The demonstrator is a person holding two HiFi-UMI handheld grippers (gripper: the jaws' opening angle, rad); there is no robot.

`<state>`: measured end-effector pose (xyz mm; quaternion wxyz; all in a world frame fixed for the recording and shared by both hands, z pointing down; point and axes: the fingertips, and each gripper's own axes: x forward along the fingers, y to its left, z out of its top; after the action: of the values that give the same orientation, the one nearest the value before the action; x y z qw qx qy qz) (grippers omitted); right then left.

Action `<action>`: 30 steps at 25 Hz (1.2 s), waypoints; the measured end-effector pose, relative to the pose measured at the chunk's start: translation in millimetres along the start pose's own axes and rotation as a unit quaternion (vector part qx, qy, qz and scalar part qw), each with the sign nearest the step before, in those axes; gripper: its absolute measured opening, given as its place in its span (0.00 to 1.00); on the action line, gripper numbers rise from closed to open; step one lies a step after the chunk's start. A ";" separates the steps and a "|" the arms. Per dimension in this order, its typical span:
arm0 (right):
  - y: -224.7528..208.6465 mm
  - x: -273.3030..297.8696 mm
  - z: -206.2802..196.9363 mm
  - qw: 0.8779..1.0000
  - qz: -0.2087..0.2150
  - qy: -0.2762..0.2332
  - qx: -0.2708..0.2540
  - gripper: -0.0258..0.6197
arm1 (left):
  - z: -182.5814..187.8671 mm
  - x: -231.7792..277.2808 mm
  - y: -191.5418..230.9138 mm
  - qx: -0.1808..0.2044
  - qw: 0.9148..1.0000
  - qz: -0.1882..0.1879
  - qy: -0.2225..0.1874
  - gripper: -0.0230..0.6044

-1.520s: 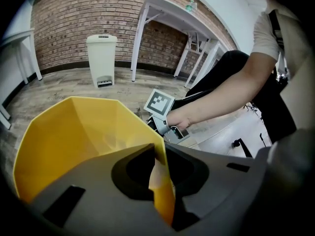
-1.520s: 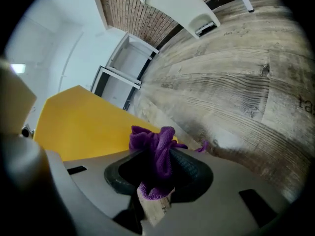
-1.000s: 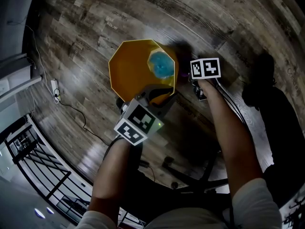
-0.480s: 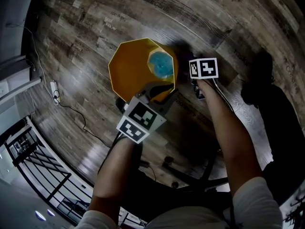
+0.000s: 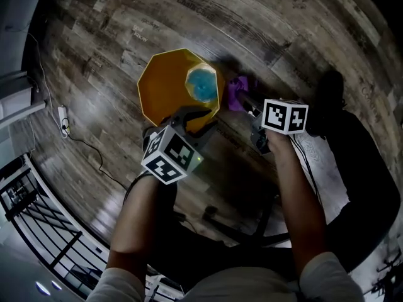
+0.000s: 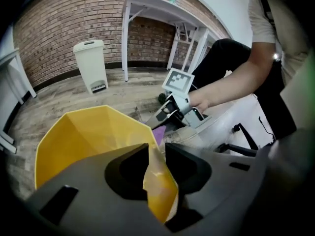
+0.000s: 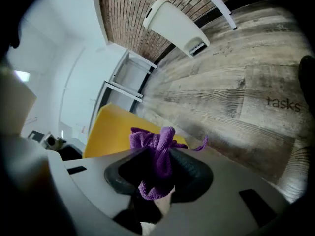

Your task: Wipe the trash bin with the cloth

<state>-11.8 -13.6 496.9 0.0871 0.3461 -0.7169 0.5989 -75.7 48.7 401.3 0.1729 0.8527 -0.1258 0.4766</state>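
We clamp the cloth [image 7: 157, 146] in the right gripper [image 7: 160, 167] for wiping, while the left gripper [image 6: 156, 154], jaws just opening, loosely straddles the trash bin [image 6: 83, 136] rim.

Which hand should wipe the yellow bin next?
Right: the right gripper grips the purple cloth beside the trash bin. The left gripper has none; its jaws have just been opening around the rim.

Smooth plastic bin [image 5: 167, 87], fuzzy cloth [image 5: 237, 92], wood floor [image 5: 283, 30]

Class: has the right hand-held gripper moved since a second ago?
Yes. The right hand-held gripper has drawn rightward from the yellow trash bin, purple cloth in its jaws.
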 end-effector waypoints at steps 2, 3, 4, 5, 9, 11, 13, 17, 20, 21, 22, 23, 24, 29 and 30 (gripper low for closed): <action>24.1 -11.9 1.7 0.999 0.044 -0.014 0.004 0.24 | -4.2 2.4 -1.0 0.002 1.000 -0.003 0.009 0.18; 34.7 -18.4 2.7 0.998 0.064 -0.022 0.007 0.24 | -5.2 3.7 -1.1 0.000 1.000 -0.005 0.012 0.18; 44.0 -25.1 4.1 0.996 0.082 -0.032 0.009 0.24 | -5.7 5.0 -1.1 -0.002 1.000 -0.005 0.014 0.18; 51.8 -31.5 5.9 0.994 0.098 -0.042 0.014 0.24 | -6.0 6.2 -1.2 -0.004 1.000 -0.005 0.017 0.18; 70.9 -44.4 7.9 0.985 0.150 -0.075 0.045 0.24 | -8.3 9.6 -1.3 -0.013 1.000 -0.004 0.027 0.18; 75.1 -38.4 1.7 0.984 0.160 -0.066 0.046 0.24 | -8.5 10.7 -1.1 -0.023 0.999 -0.007 0.027 0.18; 70.3 -29.7 -2.8 0.985 0.154 -0.056 0.045 0.24 | -6.4 11.6 -0.4 -0.036 0.999 -0.012 0.020 0.17; 51.5 -15.8 -2.7 0.991 0.124 -0.044 0.034 0.24 | 0.0 10.6 4.2 -0.070 0.997 -0.019 0.000 0.16; 40.2 -6.4 -4.8 0.994 0.108 -0.028 0.022 0.24 | 4.6 10.5 5.7 -0.074 0.997 -0.019 -0.009 0.16; 36.1 -3.5 -5.4 0.994 0.103 -0.023 0.018 0.24 | 5.6 10.8 5.9 -0.077 0.997 -0.019 -0.012 0.16; 32.0 -0.6 -5.5 0.995 0.096 -0.019 0.015 0.24 | 6.5 10.9 6.5 -0.080 0.997 -0.019 -0.014 0.16; 28.1 2.3 -5.0 0.996 0.089 -0.016 0.012 0.24 | 7.6 10.9 7.4 -0.083 0.996 -0.019 -0.016 0.16; 24.0 5.1 -4.2 0.997 0.081 -0.014 0.009 0.24 | 8.9 10.9 8.5 -0.087 0.996 -0.018 -0.019 0.16; 4.3 18.2 -2.5 0.999 0.034 -0.009 0.000 0.24 | 17.5 12.4 13.7 -0.109 0.993 -0.010 -0.034 0.16; 0.2 21.0 -2.4 1.000 0.025 -0.008 0.004 0.24 | 19.9 12.7 15.5 -0.116 0.992 -0.008 -0.038 0.16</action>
<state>-28.2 -19.5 508.7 0.0654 0.3333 -0.7237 0.6008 -59.8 25.7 405.2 0.2696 0.8452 -0.1804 0.4247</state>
